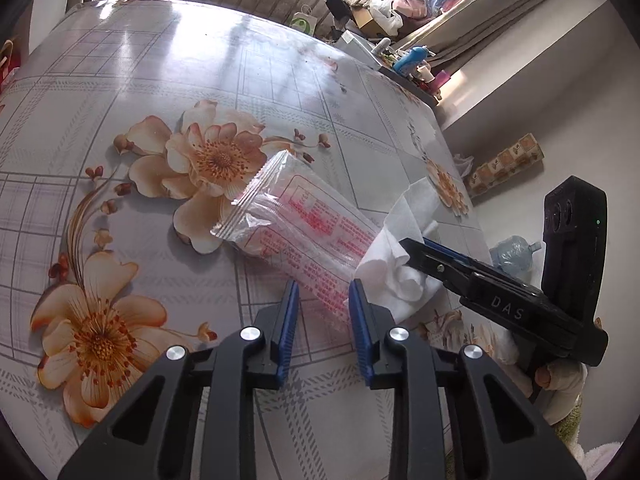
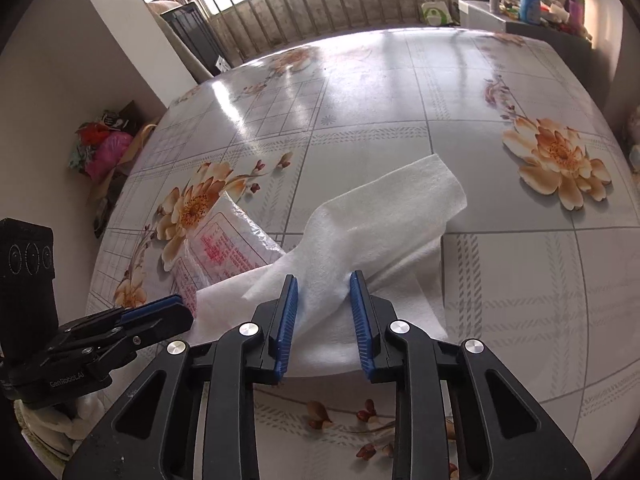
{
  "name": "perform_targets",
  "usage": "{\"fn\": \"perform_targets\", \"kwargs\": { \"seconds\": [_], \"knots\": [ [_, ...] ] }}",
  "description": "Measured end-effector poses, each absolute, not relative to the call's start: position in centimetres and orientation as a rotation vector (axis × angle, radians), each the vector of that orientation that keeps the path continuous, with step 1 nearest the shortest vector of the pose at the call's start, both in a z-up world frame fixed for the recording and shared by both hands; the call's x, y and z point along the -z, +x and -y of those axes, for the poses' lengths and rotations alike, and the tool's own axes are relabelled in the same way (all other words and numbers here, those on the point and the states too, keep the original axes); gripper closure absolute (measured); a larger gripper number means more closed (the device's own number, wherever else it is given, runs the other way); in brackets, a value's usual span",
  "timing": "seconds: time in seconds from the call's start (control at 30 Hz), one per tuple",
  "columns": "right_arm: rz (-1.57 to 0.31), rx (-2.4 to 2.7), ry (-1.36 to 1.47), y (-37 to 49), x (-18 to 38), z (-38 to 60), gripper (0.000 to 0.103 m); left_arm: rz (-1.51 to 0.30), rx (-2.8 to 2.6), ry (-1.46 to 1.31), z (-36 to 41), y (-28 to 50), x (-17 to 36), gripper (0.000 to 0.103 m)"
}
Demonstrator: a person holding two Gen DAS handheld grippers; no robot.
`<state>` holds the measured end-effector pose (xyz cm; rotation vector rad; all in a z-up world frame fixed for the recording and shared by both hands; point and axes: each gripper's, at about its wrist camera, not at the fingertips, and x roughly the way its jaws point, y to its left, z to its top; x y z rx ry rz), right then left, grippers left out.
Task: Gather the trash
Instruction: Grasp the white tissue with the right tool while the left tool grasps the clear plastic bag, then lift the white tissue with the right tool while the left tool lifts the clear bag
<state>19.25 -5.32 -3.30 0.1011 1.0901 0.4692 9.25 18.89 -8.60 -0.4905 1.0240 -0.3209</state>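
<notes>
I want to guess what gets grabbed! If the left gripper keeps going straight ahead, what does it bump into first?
Most likely the clear plastic bag with red print: its near end already lies between the open left gripper. The white tissue sits just to its right, so it is probably missed.

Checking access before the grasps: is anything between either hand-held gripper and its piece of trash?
Nothing visible. The left hand-held gripper is open with the clear printed bag's near end between its fingers. The right hand-held gripper is open around the white tissue. The tissue overlaps the bag's end.
</notes>
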Motion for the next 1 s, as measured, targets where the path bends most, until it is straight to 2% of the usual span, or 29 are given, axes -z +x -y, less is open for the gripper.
{"fn": "perform_targets", "kwargs": {
  "seconds": [0.1, 0.3, 0.53, 0.77, 1.0],
  "knots": [
    [-1.104, -0.473, 0.117, 19.2, 3.4, 6.1, 0.093, -1.026, 0.349, -0.485, -18.0, 9.6, 8.6, 0.079],
    [-1.115, -0.466, 0.137, 17.7, 3.4, 8.4, 0.097, -1.016, 0.416, -0.442, -15.5, 10.2, 7.8, 0.079],
    [-1.128, -0.409, 0.178, 14.3, 3.4, 12.3, 0.098, -1.016, 0.582, -0.447, -12.1, 10.0, 7.0, 0.079],
    [-1.123, -0.381, 0.290, 12.5, 3.8, 15.9, 0.098, -0.978, 0.810, -0.573, -9.9, 10.0, 5.9, 0.079],
    [-1.104, -0.380, 0.313, 12.5, 3.9, 16.6, 0.099, -1.066, 0.736, -0.505, -7.8, 12.0, 6.8, 0.079]
  ]
}}
